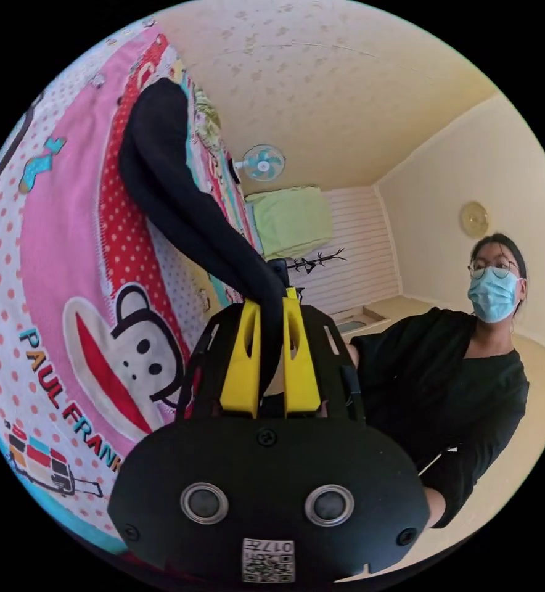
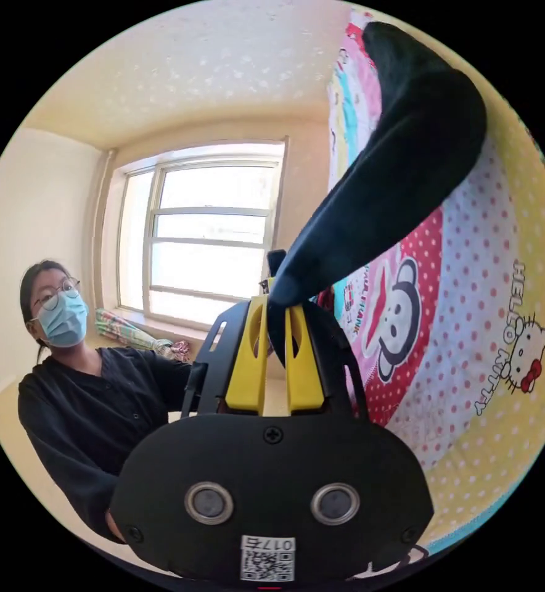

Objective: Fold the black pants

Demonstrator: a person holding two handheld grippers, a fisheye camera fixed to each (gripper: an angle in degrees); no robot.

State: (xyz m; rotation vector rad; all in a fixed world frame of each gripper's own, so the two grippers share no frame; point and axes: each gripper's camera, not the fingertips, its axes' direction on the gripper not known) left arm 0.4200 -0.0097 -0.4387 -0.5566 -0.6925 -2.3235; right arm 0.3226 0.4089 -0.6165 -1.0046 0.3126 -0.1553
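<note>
Black pants (image 2: 402,179) partly beyond frame

Left tool (image 1: 271,302) clamped on fabric; right tool (image 2: 278,302) likewise.

Cartoon bedsheet (image 1: 69,259), fan (image 1: 263,163), window (image 2: 204,228)

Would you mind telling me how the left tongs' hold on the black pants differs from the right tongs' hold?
The left tongs pinch a narrow, rope-like stretch of the black pants, while the right tongs pinch the tip of a broad flap. From the left tongs the cloth runs in a thin curve to the patterned sheet; from the right it widens quickly. Both are shut on the cloth between yellow jaws.
</note>
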